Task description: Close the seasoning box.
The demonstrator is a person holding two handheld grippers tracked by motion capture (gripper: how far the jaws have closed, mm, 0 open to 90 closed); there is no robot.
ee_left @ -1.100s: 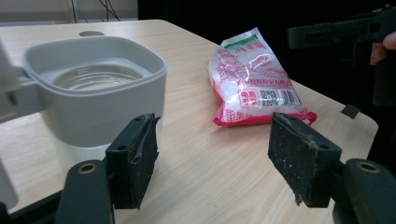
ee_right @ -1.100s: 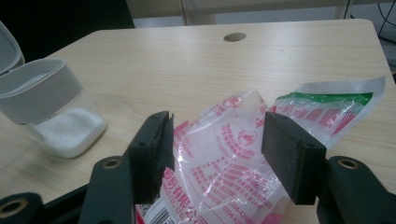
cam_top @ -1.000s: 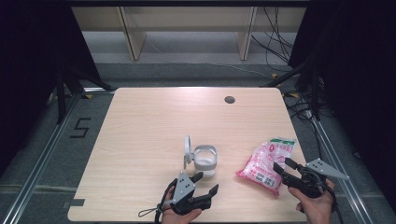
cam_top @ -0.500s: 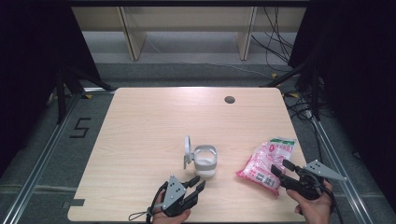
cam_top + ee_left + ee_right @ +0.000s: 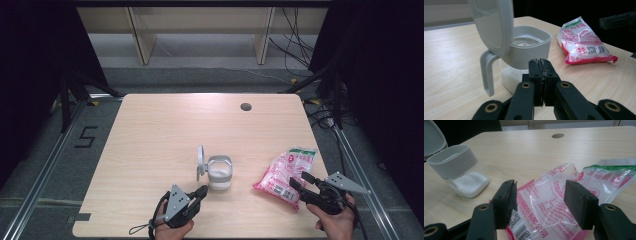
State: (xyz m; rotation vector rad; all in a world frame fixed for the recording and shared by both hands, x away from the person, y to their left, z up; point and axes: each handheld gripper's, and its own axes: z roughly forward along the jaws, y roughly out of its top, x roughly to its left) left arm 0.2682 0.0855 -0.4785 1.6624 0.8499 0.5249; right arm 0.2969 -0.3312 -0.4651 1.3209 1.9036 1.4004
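Left gripper just closed with nothing between, near open-lidded jar on table; right gripper wide, straddling pink bag, not pressing.

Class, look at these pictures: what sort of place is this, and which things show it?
Probably a lab recording bay, not a kitchen: a bare wooden table on a metal-railed floor, loose cables behind, a floor marker "5".

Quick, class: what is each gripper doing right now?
Left gripper: shut, holding nothing, just short of the container.
Right gripper: open, jaws astride the bag.
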